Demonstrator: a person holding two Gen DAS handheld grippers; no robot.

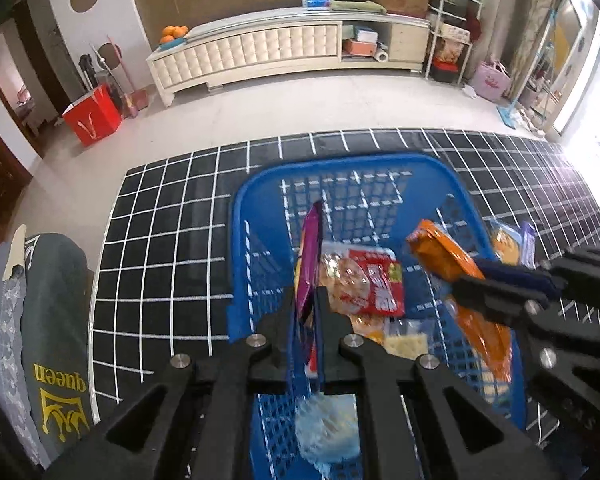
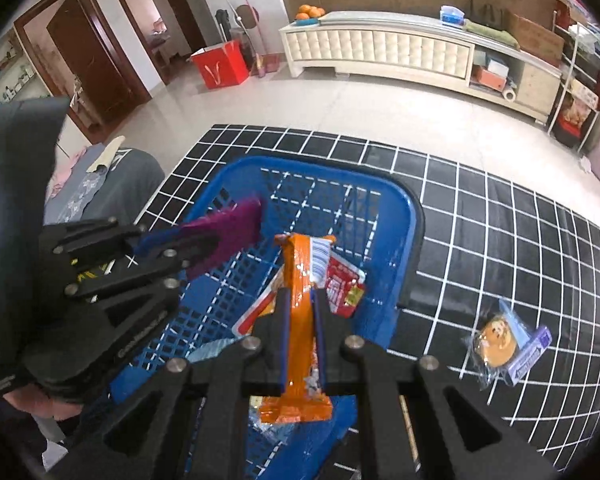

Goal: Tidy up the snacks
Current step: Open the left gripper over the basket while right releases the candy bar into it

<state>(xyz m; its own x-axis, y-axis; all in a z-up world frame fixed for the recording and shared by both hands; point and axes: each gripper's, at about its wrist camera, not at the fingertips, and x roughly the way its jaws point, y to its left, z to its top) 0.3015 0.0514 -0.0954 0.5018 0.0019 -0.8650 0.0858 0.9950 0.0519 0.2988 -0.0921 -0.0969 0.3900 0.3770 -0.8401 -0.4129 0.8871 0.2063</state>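
Snacks fill the blue basket (image 1: 256, 216) on the black grid mat (image 1: 164, 216): a red packet (image 1: 380, 284) and pale wrapped pieces lie on its floor. Your left hand-held gripper (image 1: 305, 300) is clenched on a purple packet (image 1: 309, 256), held on edge over the basket's left side. Your right hand-held gripper (image 2: 300, 312) is clenched on an orange packet (image 2: 300, 280) over the basket. One round biscuit pack (image 2: 504, 340) lies on the mat, right of the basket.
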